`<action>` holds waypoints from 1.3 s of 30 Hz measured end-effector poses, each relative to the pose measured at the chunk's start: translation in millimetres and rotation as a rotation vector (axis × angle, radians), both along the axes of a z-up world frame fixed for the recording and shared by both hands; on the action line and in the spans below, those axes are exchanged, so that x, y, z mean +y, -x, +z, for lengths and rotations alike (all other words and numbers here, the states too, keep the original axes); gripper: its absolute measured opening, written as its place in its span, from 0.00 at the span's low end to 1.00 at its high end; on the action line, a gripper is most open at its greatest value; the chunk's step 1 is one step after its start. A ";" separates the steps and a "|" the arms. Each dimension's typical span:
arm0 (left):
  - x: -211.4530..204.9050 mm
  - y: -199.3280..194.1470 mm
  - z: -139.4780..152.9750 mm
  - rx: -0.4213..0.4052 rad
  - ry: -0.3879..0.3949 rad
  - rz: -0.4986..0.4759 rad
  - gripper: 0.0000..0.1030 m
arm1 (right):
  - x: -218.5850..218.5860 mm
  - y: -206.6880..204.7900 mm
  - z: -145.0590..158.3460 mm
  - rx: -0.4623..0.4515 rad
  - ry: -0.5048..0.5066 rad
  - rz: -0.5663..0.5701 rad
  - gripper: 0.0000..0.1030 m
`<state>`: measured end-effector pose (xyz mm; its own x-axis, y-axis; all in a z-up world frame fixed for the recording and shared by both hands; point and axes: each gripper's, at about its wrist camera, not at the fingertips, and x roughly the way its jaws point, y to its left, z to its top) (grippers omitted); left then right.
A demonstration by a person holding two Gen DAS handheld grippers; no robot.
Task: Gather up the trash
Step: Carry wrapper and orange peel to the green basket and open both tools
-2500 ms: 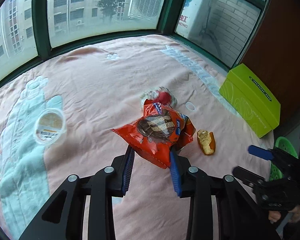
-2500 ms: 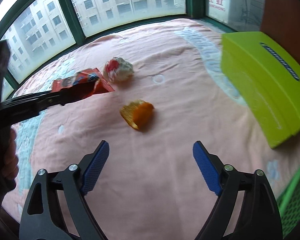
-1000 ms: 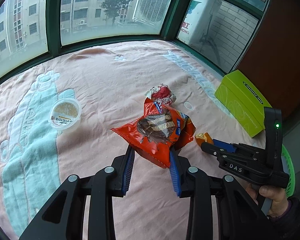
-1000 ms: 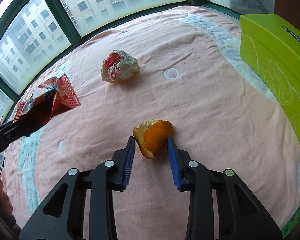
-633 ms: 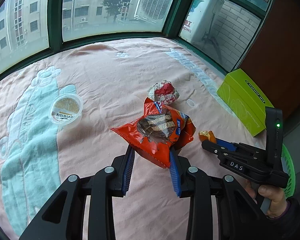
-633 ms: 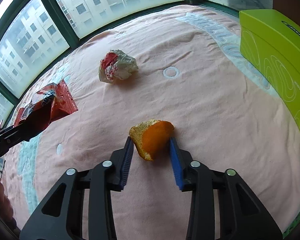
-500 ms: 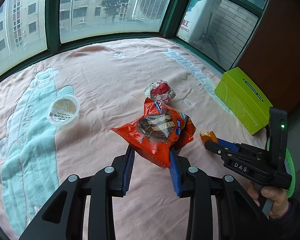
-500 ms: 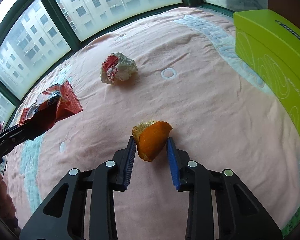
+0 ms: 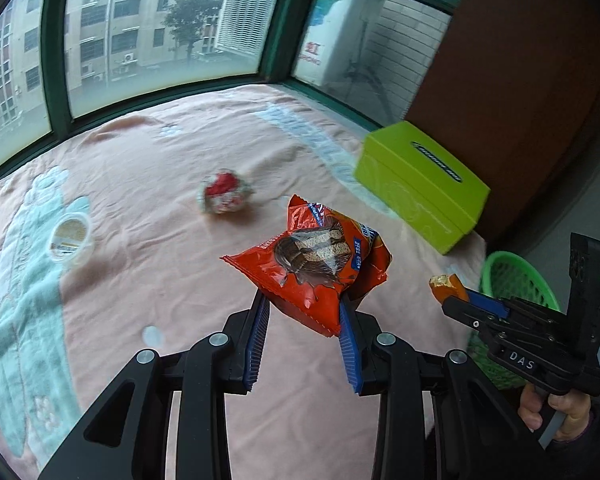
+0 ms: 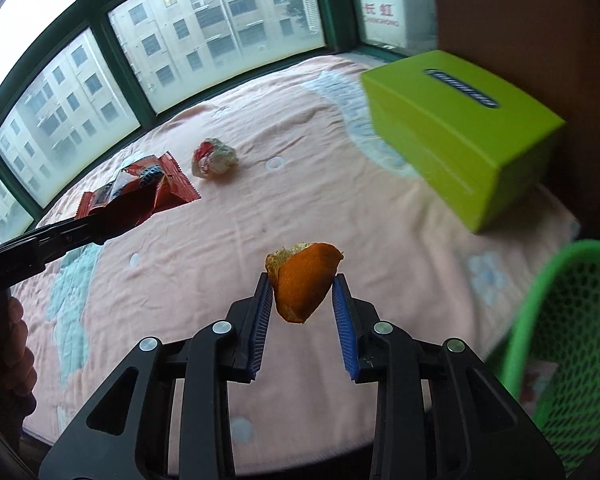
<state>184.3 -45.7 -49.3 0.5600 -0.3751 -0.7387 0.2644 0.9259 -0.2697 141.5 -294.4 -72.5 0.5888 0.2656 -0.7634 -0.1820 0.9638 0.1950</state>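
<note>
Pinching orange peel (image 10: 305, 289), long axis upright, tip down: right hand-held gripper (image 10: 303, 312); left hand-held gripper (image 9: 303, 322) clamping tilted snack wrapper (image 9: 308, 266).

Green-framed bay windows (image 9: 160, 32) wrap the far side; grey daylight, apartment blocks (image 10: 204, 32) and a tree (image 9: 188, 4) outside. Pink blanket (image 9: 140, 152) with pale teal patterns covers the bed. Brown wooden panel (image 9: 520, 60) at right.

Green tissue box (image 9: 420, 184) on pink blanket (image 9: 148, 248)
</note>
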 end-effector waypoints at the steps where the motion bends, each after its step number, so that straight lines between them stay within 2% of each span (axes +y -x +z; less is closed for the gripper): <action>1: -8.4 3.0 1.3 -0.002 0.000 -0.015 0.31 | -8.8 7.1 2.6 -0.002 0.003 -0.014 0.30; 15: -131.6 33.3 17.5 -0.023 0.030 -0.237 0.31 | -120.6 83.6 19.4 -0.018 0.049 -0.225 0.30; 27: -214.6 48.4 20.4 -0.011 0.021 -0.384 0.31 | -183.9 116.1 14.4 0.003 0.089 -0.361 0.33; 31: -229.4 49.8 19.9 -0.007 0.011 -0.410 0.31 | -195.2 121.9 13.0 0.002 0.096 -0.391 0.44; 39: -257.7 56.4 18.2 0.004 -0.008 -0.460 0.31 | -212.6 133.0 20.5 -0.027 0.090 -0.424 0.51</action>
